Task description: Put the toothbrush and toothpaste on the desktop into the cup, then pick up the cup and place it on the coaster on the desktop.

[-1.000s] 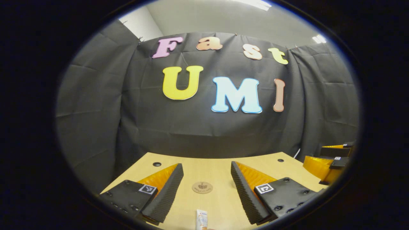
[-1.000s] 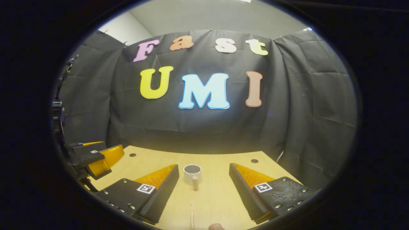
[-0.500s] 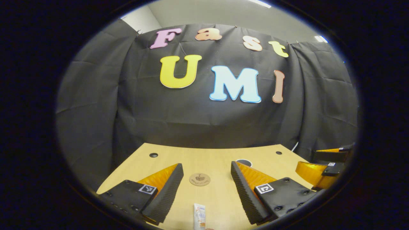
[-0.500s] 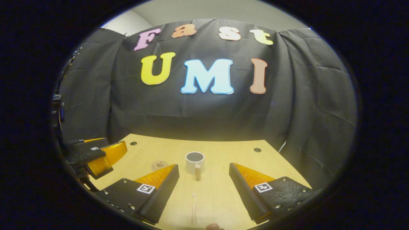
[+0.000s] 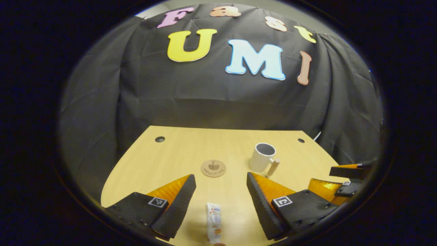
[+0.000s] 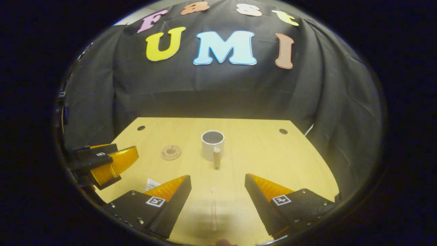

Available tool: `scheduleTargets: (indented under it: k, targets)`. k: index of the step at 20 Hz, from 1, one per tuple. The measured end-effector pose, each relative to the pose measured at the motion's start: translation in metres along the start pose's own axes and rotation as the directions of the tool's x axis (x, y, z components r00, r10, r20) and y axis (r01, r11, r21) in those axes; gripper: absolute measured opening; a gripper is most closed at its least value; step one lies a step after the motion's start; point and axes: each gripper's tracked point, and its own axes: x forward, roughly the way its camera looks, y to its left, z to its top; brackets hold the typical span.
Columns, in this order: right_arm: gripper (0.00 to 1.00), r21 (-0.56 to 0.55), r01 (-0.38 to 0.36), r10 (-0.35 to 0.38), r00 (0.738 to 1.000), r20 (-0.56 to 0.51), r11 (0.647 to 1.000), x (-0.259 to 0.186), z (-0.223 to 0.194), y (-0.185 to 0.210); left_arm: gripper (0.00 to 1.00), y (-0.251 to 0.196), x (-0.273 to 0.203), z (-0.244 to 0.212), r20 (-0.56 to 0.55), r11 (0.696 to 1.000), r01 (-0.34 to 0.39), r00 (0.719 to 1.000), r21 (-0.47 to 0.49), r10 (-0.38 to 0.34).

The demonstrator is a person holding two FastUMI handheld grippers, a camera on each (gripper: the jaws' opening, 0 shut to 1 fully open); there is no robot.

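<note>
A white toothpaste tube lies on the wooden desktop between the fingers of my left gripper, which is open above it. Beyond it sit a round brown coaster and a white cup with a wooden handle. In the right gripper view a pale toothbrush lies lengthwise between the fingers of my open right gripper. The cup stands upright farther off, and the coaster is to its left. A corner of the toothpaste peeks out by the near finger.
The other gripper hovers at the right edge in the left gripper view, and the left gripper hangs at the left edge in the right gripper view. Small round holes mark the desktop's far corners. Black cloth walls close in behind the desktop.
Both views have tilted down toward the desktop, so more of its surface shows. The cup, coaster, toothpaste and toothbrush now appear more fully. Both grippers stay open.
</note>
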Motion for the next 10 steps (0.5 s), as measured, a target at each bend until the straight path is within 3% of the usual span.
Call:
scheduleTargets:
  k: [5,6,10]
  targets:
    - [0.97,-0.038,-0.029,0.023,0.99,-0.138,0.999,0.021,-0.029,0.007,0.96,0.006,0.023,-0.033,-0.153,1.0,-0.013,0.988,-0.015,0.011]
    - [0.97,-0.042,-0.038,0.03,0.985,-0.17,0.998,0.026,-0.035,0.009,0.93,0.008,0.025,-0.043,-0.191,1.0,-0.016,0.981,-0.016,0.013]
    - [0.97,-0.049,-0.061,0.044,0.954,-0.296,0.997,0.037,-0.065,0.017,0.96,0.017,0.036,-0.078,-0.336,0.999,-0.034,0.941,0.005,0.034]
